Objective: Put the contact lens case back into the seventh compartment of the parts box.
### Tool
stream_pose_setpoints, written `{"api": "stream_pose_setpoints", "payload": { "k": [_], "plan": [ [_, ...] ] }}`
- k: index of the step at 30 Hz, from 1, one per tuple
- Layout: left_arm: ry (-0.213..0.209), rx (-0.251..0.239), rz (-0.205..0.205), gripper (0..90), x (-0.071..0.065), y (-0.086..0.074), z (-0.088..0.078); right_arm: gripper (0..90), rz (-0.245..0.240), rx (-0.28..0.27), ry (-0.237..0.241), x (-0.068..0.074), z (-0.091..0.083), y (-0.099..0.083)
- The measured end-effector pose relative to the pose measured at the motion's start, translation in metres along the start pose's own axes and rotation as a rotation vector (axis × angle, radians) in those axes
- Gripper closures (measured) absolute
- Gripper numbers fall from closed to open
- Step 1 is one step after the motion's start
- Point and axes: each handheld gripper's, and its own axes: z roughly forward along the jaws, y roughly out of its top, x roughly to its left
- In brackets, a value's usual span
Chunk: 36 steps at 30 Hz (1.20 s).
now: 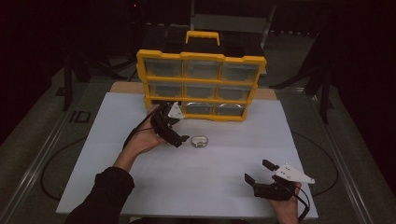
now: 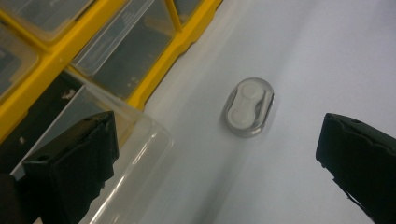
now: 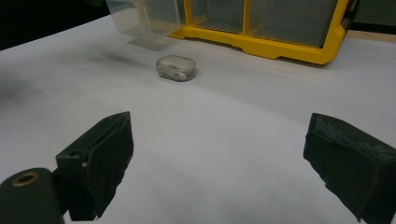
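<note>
A small clear oval case [image 1: 199, 141] with a white piece inside lies flat on the white board [image 1: 187, 186]. My left gripper [image 1: 176, 134] hovers just left of it, in front of the yellow organizer [image 1: 201, 58]. In the left gripper view the jaws stand wide open [image 2: 215, 170], with the case [image 2: 247, 108] ahead between them, untouched. A clear drawer [image 2: 128, 149] juts from the organizer's bottom-left slot beside the left jaw. My right gripper [image 1: 258, 171] rests open near the board's front right. Its own view [image 3: 224, 163] shows the case [image 3: 176, 67] far ahead.
The organizer [image 3: 261, 44] stands upright at the back of the board, with rows of clear drawers and a yellow handle [image 1: 202, 35] on top. The pulled-out drawer [image 3: 140, 21] overhangs the board. Dark floor and stands surround the table.
</note>
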Motion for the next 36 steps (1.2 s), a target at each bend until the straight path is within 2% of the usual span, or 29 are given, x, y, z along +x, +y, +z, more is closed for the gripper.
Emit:
{"api": "stream_pose_setpoints", "payload": {
  "k": [21, 29, 30, 34, 36],
  "plan": [
    [-0.044, 0.020, 0.027, 0.1, -0.010, 0.021, 0.023, 8.2, -0.004, 0.002, 0.010, 0.000, 0.001, 0.000],
    [-0.056, 0.040, 0.038, 0.1, -0.012, 0.027, 0.032, 8.3, -0.003, -0.001, 0.011, 0.000, 0.001, 0.000],
    [-0.065, 0.056, 0.044, 0.1, -0.013, 0.028, 0.038, 8.3, -0.001, -0.001, 0.012, 0.000, 0.001, 0.000],
    [-0.071, 0.066, 0.047, 0.1, -0.014, 0.028, 0.041, 8.3, 0.000, -0.001, 0.010, 0.000, 0.001, 0.000],
    [-0.086, 0.085, 0.043, 0.1, -0.014, 0.029, 0.048, 8.3, -0.002, -0.001, 0.015, 0.000, 0.001, 0.000]
  ]
}}
